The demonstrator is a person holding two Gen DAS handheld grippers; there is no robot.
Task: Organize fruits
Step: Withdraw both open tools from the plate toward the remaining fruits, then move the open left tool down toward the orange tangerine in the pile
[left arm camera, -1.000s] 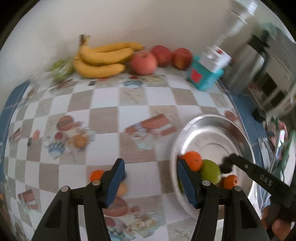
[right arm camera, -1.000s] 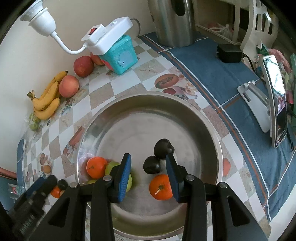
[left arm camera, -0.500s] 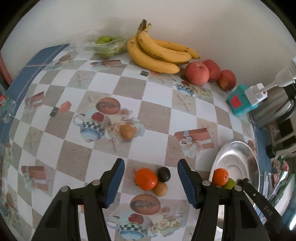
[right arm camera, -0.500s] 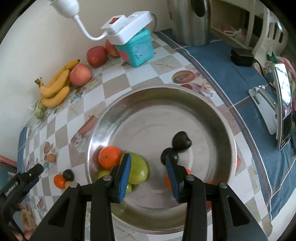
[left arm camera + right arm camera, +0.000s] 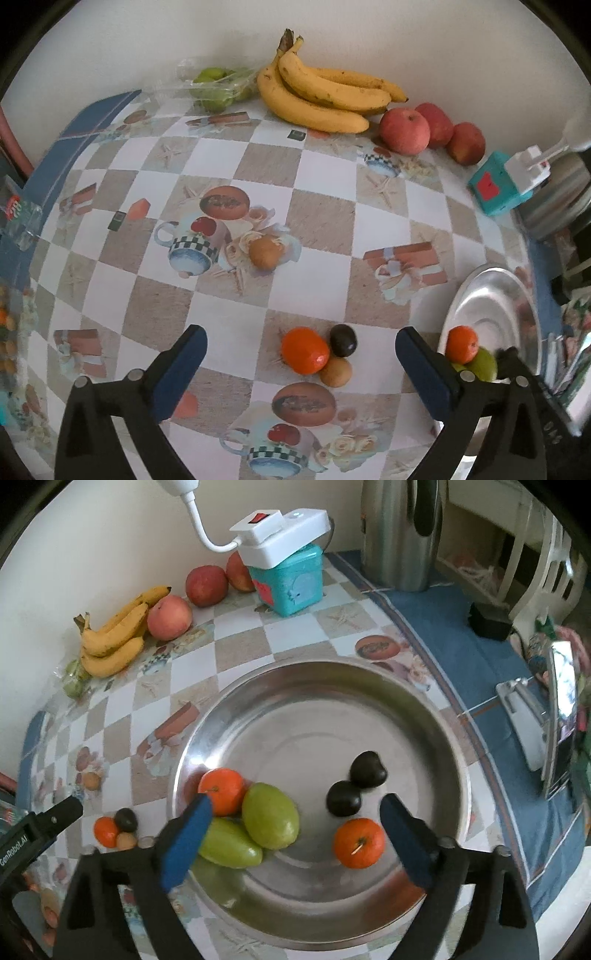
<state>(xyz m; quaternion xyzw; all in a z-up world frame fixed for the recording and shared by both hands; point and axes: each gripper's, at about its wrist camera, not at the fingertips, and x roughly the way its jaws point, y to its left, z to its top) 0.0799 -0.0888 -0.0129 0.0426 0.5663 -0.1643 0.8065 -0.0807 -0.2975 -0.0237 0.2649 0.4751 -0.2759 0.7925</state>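
Observation:
A steel bowl (image 5: 424, 709) holds two oranges (image 5: 357, 842), two green fruits (image 5: 269, 820) and two dark plums (image 5: 367, 770). My right gripper (image 5: 295, 830) is open and empty above the bowl's near side. My left gripper (image 5: 301, 365) is open and empty, just short of a loose orange (image 5: 304, 350), a dark plum (image 5: 343, 340) and a small brown fruit (image 5: 335, 371) clustered on the checkered tablecloth. Another small brown fruit (image 5: 265, 252) lies farther out. The bowl (image 5: 491, 295) sits at the right in the left wrist view.
Bananas (image 5: 321, 96), three red apples (image 5: 405, 131) and bagged green fruit (image 5: 214, 86) line the wall. A teal box (image 5: 291, 581) with a white power strip and a steel kettle (image 5: 400, 531) stand behind the bowl. A phone on a stand (image 5: 557, 720) is at right.
My left gripper swung left from the bowl to face the loose fruit cluster. My right gripper pulled back and rose over the bowl, opening wider; the fruits inside shifted slightly.

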